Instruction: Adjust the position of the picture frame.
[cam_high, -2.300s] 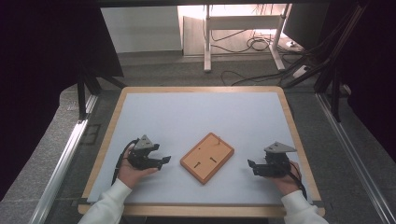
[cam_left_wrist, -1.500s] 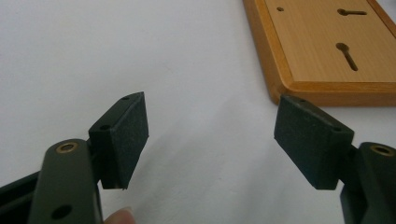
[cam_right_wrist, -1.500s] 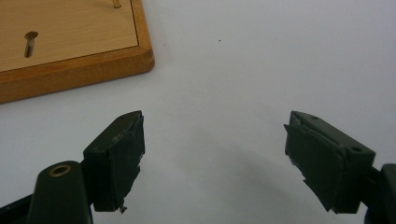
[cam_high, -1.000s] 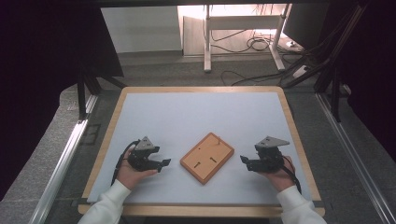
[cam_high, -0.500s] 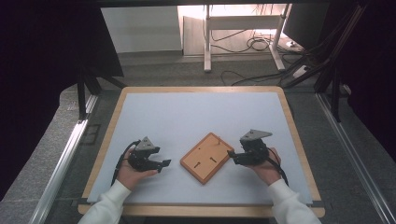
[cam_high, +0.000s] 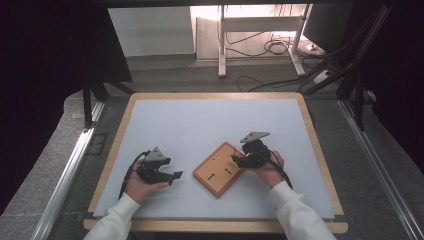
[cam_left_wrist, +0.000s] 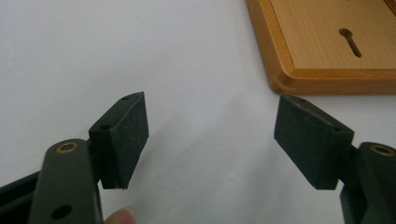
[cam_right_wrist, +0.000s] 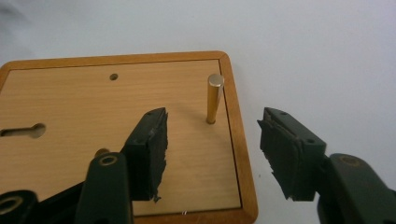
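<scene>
Now approaching: right tongs half open, just been closing, straddling brass pin on wooden board; left tongs open, idle. Next: advance, pinch pin squarely.

High view looks down; both claw views closely share the wooden board.

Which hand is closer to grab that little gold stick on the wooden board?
Probably the right. The right gripper is already over the wooden board, jaws closing, with the gold pin just ahead between them. The left gripper sits apart on the mat.
</scene>
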